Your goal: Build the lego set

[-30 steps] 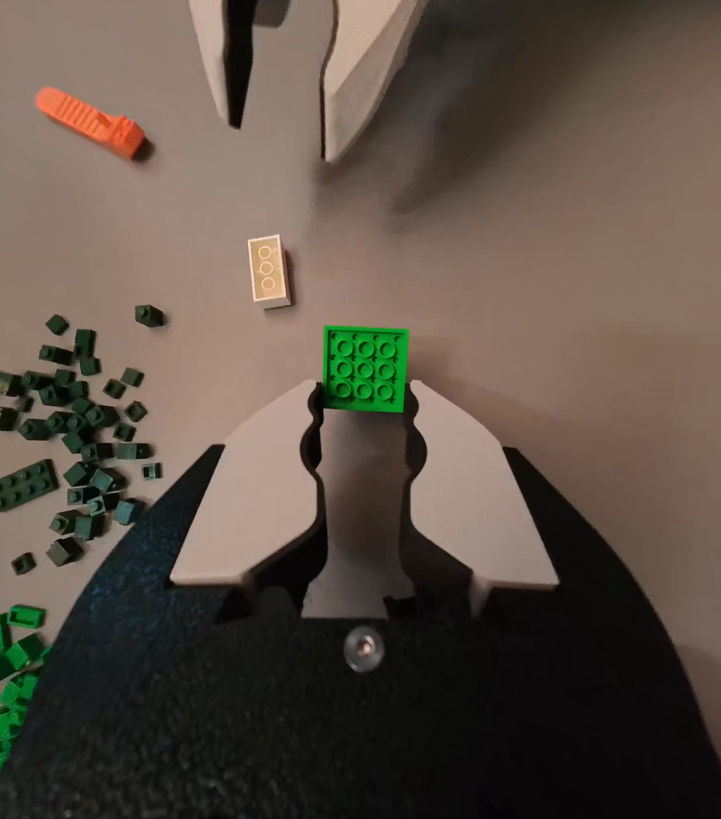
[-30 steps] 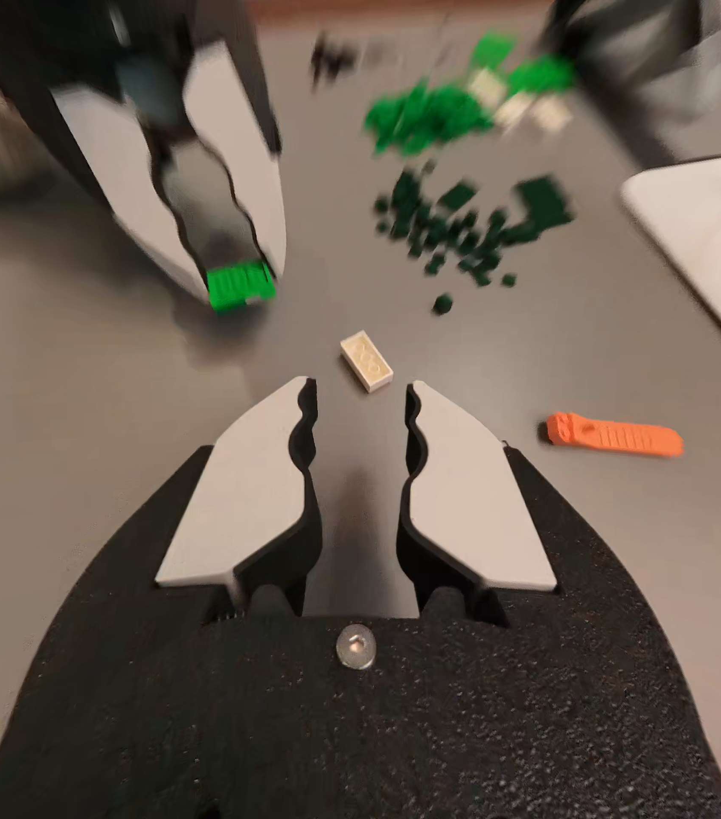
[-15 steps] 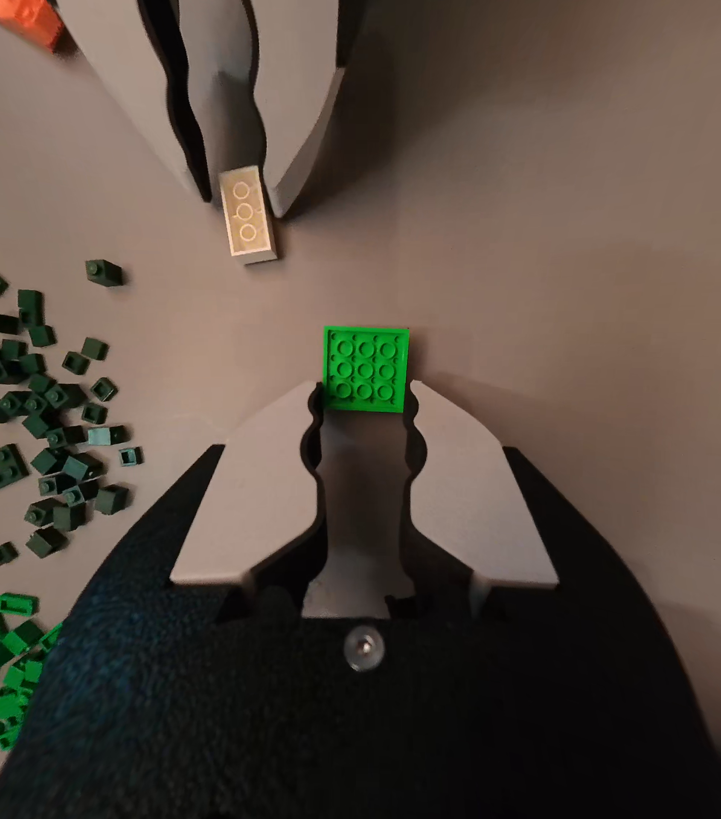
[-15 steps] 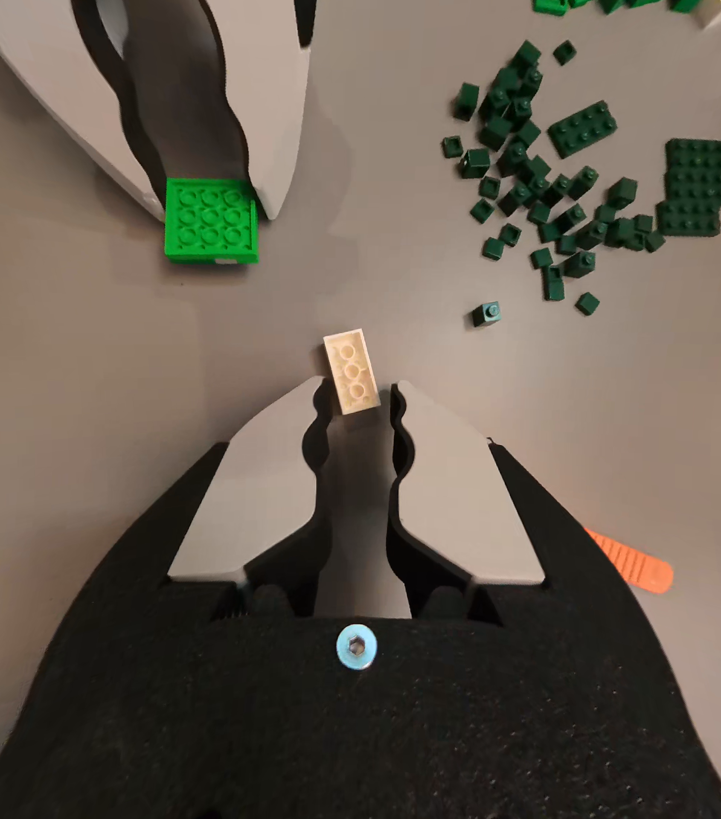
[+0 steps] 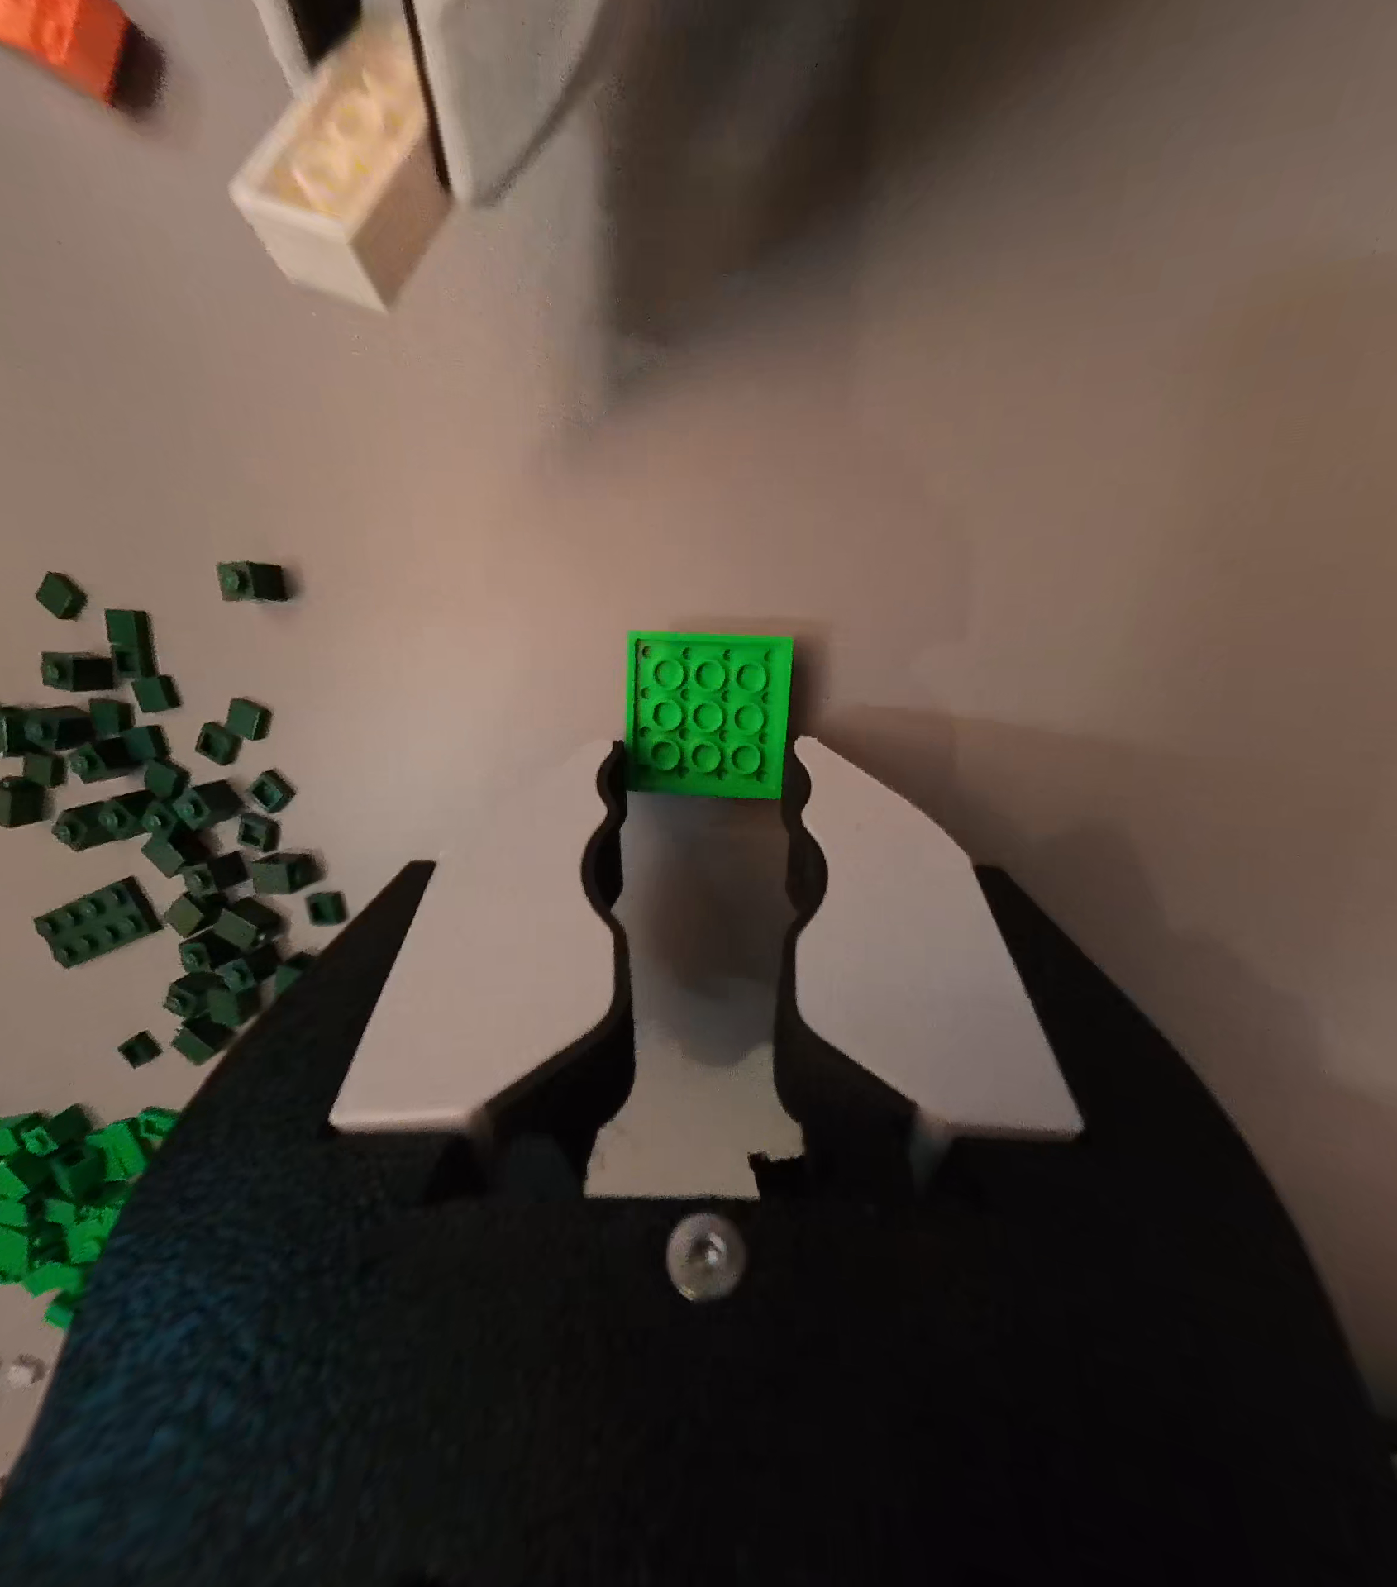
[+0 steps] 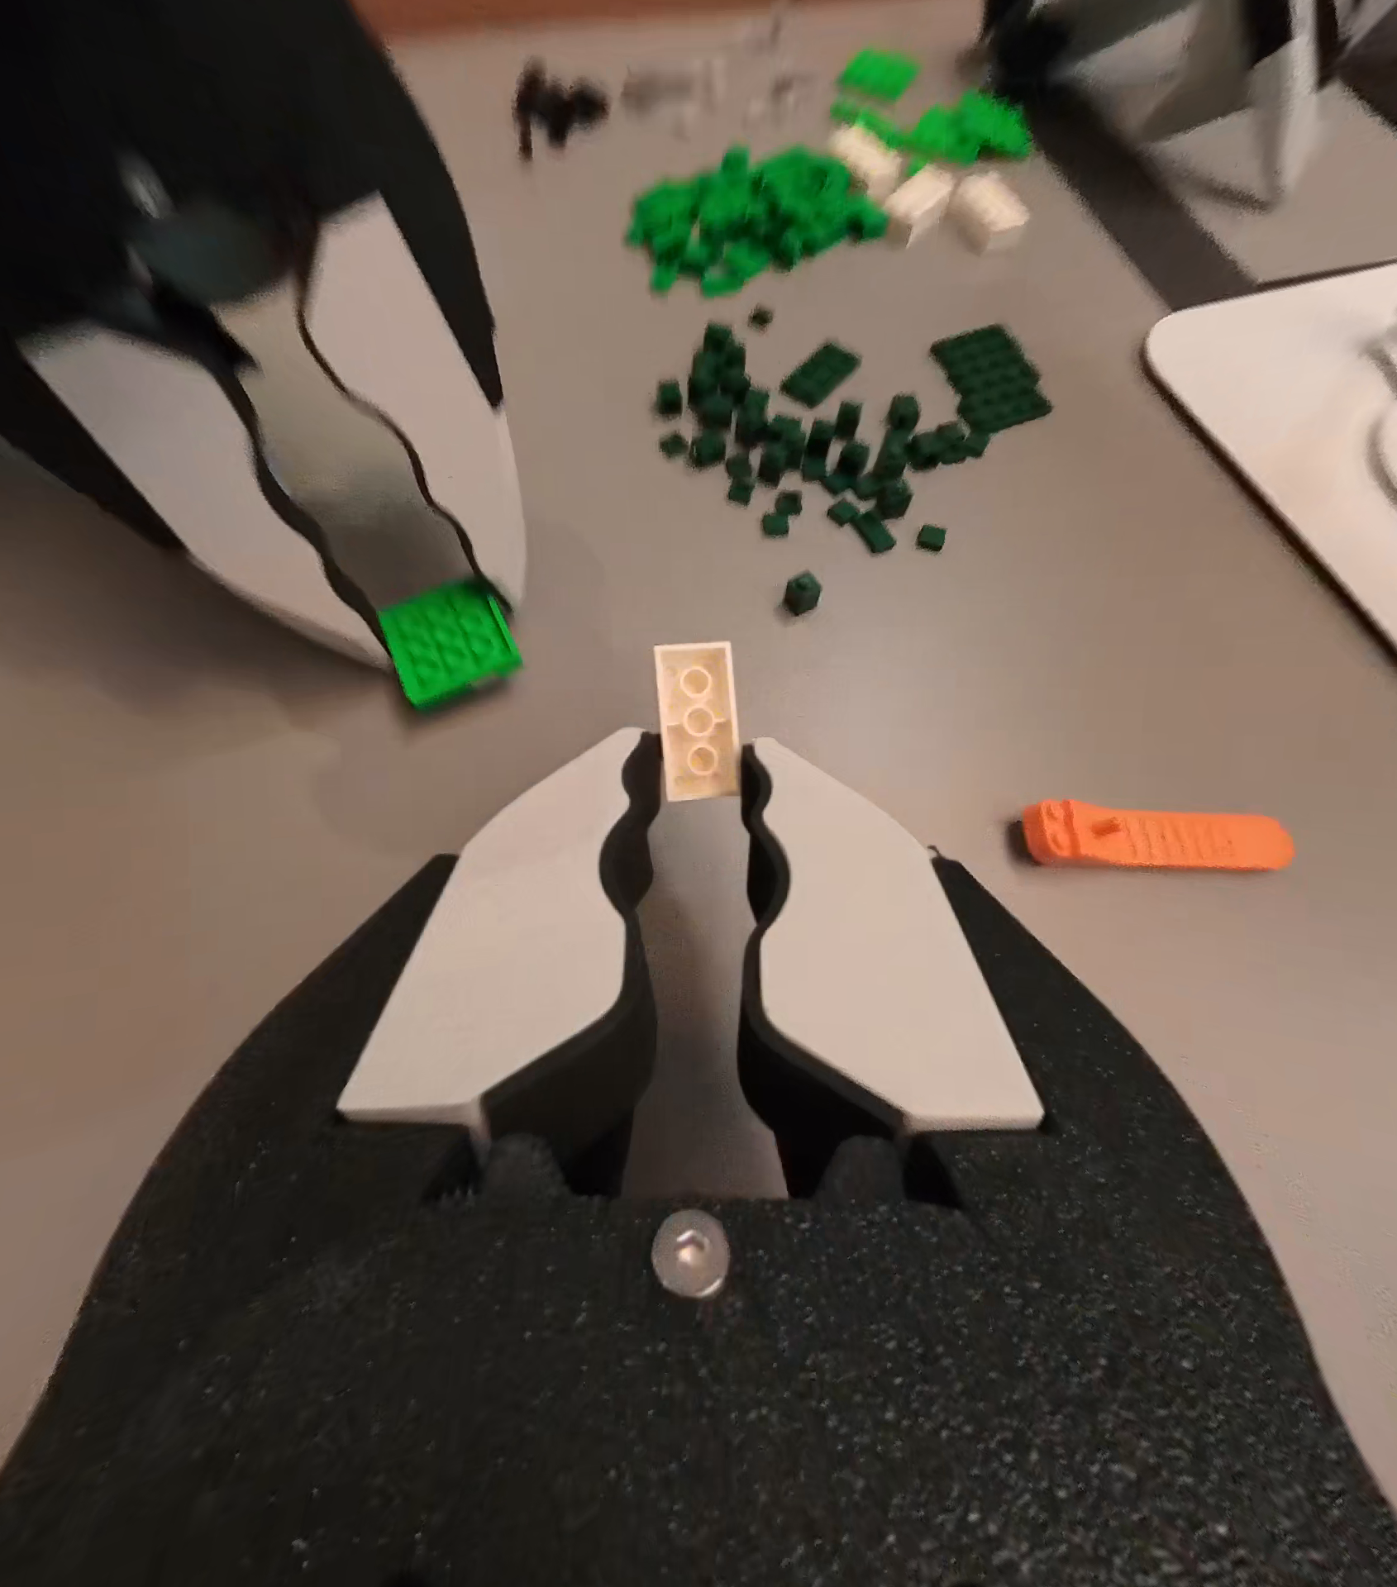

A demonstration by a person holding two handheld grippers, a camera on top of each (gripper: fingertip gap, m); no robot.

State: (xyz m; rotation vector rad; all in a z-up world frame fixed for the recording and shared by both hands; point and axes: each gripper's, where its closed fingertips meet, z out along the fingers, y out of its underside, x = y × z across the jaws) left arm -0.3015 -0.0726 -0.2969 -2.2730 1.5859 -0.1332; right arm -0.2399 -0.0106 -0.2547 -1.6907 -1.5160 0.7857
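Note:
My left gripper (image 5: 705, 760) is shut on a bright green square plate (image 5: 710, 714), held underside up above the grey table. It also shows in the right wrist view (image 6: 446, 640) at the left, with the green plate (image 6: 451, 642) at its tips. My right gripper (image 6: 699, 756) is shut on a cream 2x4 brick (image 6: 697, 720), underside up and lifted off the table. In the left wrist view that cream brick (image 5: 339, 193) hangs blurred at the top left between the right gripper's fingers (image 5: 497, 112).
Dark green small bricks (image 6: 832, 438) lie scattered ahead, with a bright green pile (image 6: 751, 219) and white bricks (image 6: 948, 197) beyond. An orange brick separator (image 6: 1159, 837) lies to the right. A white tray (image 6: 1322, 481) sits at the far right. My hands' fingertips stand some 10 centimeters from each other.
My right gripper closed on the cream brick and lifted it off the table, pulling back. My left gripper has kept hold of the green plate.

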